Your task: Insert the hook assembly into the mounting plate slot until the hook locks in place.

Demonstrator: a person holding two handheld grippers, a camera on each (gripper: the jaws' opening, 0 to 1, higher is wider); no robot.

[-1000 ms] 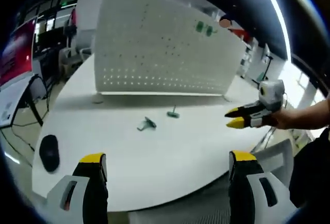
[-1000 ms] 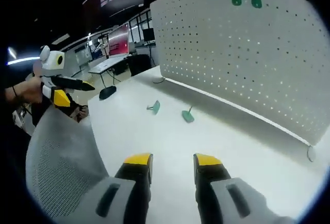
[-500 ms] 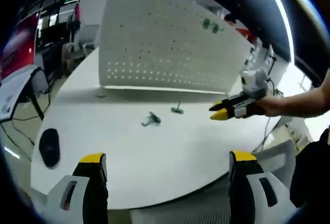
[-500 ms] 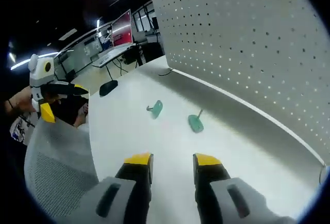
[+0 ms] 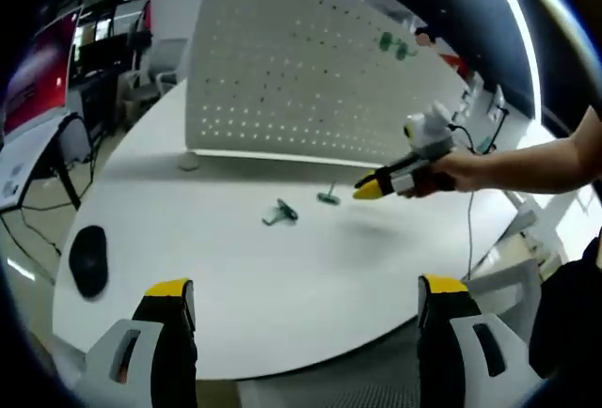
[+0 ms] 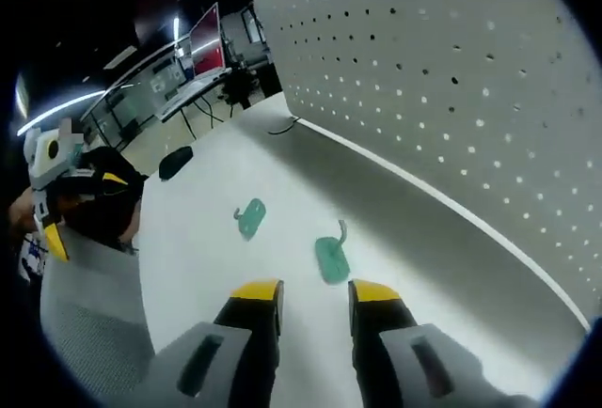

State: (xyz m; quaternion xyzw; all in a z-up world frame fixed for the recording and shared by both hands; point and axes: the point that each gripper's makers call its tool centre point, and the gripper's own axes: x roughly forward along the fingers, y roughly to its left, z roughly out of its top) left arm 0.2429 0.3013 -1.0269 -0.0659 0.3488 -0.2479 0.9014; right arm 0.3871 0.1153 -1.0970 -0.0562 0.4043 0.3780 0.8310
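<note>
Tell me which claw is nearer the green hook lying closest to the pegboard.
Right. The right claw hangs just beside that green hook; the left claw hangs back at the table's near edge.

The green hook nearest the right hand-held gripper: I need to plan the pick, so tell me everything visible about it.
The green hook is a small, flat teal plate, plastic by the look, with a thin curved prong at one end. It lies on the white table, just ahead of the right hand-held gripper, untouched. A second green hook lies apart from it.
</note>
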